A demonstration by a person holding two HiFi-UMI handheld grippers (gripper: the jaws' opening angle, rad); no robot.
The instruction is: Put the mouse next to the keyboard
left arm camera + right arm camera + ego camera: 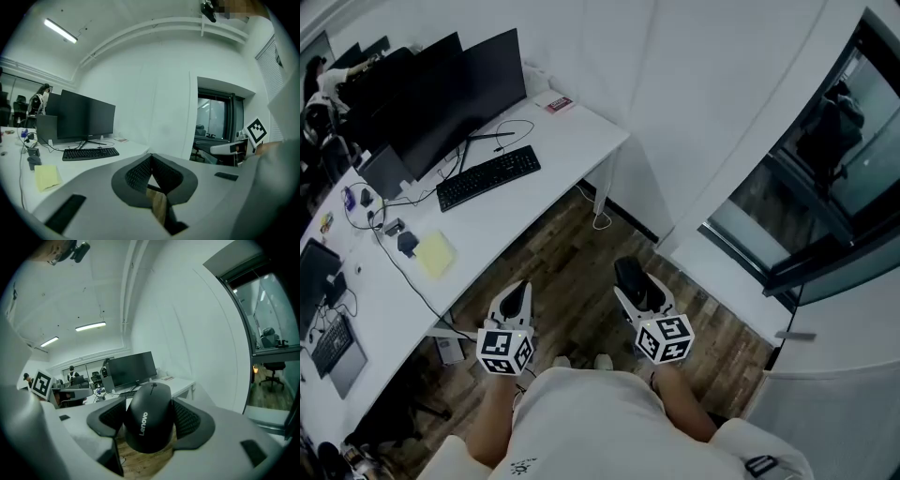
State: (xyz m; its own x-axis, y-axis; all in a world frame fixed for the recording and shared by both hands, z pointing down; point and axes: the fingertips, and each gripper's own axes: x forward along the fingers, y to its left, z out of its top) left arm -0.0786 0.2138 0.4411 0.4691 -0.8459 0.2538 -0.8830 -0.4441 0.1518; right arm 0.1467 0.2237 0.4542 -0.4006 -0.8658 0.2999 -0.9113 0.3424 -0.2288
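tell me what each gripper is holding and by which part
The right gripper holds the black mouse by its two long sides, one pad on each. The left gripper is shut and holds nothing.

Left gripper (517, 293) closed, right gripper (635, 285) clamped

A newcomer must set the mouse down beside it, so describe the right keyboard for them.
Find the long white desk, and at its end by the white wall the large black monitor. The keyboard lies just in front of that monitor's stand, black and full-width on bare desktop; the other keyboard sits far along the desk, past the yellow notepad.
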